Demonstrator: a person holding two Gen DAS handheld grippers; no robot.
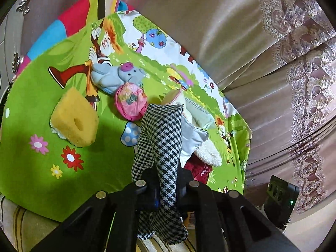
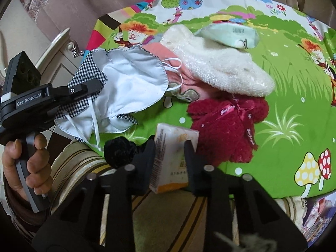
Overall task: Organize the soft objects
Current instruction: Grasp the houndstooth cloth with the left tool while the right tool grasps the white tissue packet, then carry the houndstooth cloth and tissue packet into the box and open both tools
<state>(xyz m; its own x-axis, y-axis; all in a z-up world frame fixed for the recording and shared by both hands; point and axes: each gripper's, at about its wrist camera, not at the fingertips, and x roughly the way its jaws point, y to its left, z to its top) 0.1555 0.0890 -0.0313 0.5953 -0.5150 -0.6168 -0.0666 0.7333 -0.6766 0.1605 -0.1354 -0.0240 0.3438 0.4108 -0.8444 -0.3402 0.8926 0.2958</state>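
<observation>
My left gripper (image 1: 166, 185) is shut on a black-and-white houndstooth cloth with a white lining (image 1: 161, 138) and holds it over the cartoon mat; the same cloth (image 2: 128, 77) and the left gripper (image 2: 84, 89) show at the left of the right wrist view. My right gripper (image 2: 170, 147) is shut on a white and orange tissue pack (image 2: 174, 159) at the mat's near edge. A white fluffy item (image 2: 220, 67), a dark red plush bundle (image 2: 226, 124) and a pale green packet (image 2: 231, 34) lie ahead of it.
A yellow sponge (image 1: 73, 119), a grey plush toy (image 1: 117, 75) and a pink floral ball (image 1: 130, 101) lie on the green mat (image 1: 42, 168). A black fuzzy item (image 2: 119, 149) sits by the striped cushion (image 2: 88, 168). Curtains (image 1: 283, 63) hang behind.
</observation>
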